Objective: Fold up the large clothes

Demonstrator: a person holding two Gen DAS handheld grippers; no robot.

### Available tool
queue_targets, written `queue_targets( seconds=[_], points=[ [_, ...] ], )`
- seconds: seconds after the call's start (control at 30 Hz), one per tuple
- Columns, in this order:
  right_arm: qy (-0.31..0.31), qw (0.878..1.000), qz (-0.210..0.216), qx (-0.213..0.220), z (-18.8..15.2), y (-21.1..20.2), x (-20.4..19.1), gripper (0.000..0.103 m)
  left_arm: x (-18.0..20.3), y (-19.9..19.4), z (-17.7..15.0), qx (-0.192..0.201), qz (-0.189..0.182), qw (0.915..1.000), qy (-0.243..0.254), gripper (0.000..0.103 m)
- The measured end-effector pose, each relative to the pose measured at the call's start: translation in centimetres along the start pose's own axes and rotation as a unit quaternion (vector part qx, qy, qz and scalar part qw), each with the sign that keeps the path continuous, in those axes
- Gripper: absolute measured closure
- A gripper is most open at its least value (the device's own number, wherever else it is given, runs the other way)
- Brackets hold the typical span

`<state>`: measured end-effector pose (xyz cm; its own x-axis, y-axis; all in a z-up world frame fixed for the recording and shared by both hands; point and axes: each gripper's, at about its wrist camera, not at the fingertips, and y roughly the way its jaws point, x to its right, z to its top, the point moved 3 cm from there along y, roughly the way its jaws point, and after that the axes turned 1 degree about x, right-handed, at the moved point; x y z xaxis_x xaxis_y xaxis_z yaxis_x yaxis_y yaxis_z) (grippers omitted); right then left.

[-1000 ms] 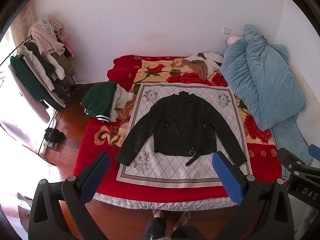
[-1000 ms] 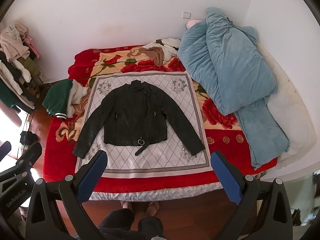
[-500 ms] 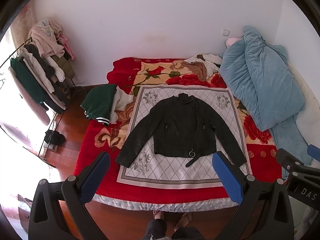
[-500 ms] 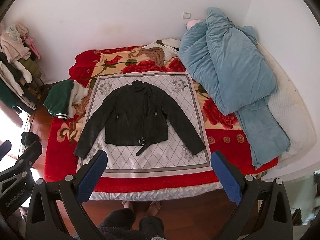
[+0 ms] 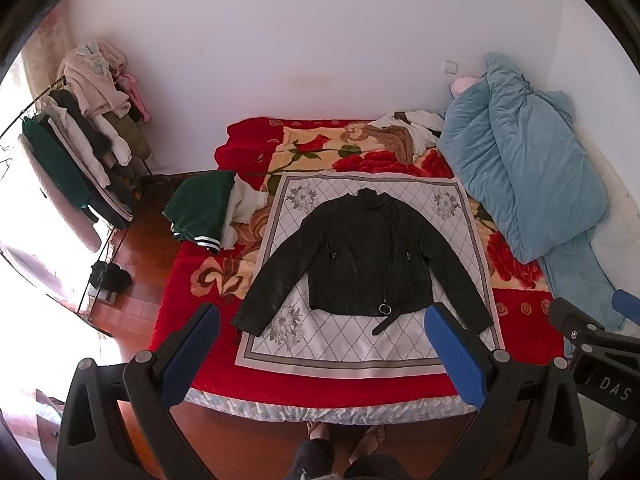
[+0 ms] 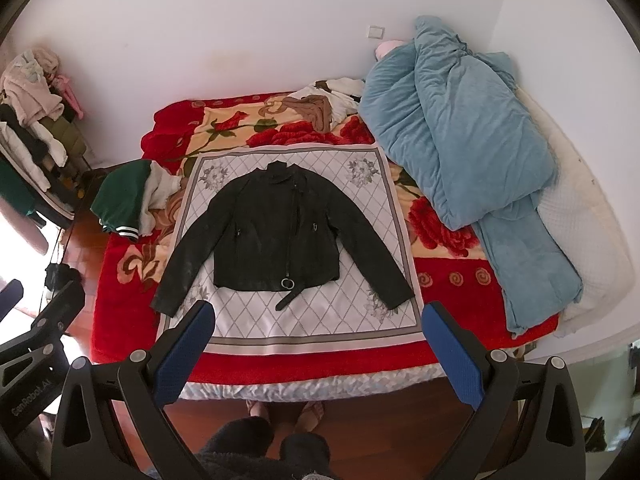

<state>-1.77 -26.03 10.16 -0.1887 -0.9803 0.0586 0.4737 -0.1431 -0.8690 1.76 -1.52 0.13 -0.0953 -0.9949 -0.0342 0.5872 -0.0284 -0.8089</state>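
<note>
A black leather jacket (image 5: 366,256) lies flat, front up, sleeves spread, on a white quilted cloth (image 5: 360,344) on the red floral bed; it also shows in the right wrist view (image 6: 276,236). My left gripper (image 5: 320,356) is open and empty, held high above the bed's near edge. My right gripper (image 6: 318,354) is open and empty, likewise high above the near edge. The right gripper's body (image 5: 592,344) shows at the right of the left wrist view; the left gripper's body (image 6: 36,344) shows at the left of the right wrist view.
A green jacket pile (image 5: 204,208) lies on the bed's left side. A blue duvet (image 5: 520,168) covers the right side. Brown and white clothes (image 5: 400,136) lie at the head. A loaded clothes rack (image 5: 80,132) stands left. My feet (image 5: 344,436) are on the wood floor.
Both views have shifted slightly: the bed and jacket sit a little lower and nearer in frame. The jacket has not moved. Both grippers stay open.
</note>
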Motion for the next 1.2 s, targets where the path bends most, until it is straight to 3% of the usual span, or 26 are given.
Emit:
queue_targets(
  seconds=[1.2],
  points=[
    [0.002,1.000,-0.001,0.005,-0.09,-0.53,-0.27,0.000,-0.21,-0.42,0.00,0.005,-0.003,1.0000,-0.001,0.000]
  ],
)
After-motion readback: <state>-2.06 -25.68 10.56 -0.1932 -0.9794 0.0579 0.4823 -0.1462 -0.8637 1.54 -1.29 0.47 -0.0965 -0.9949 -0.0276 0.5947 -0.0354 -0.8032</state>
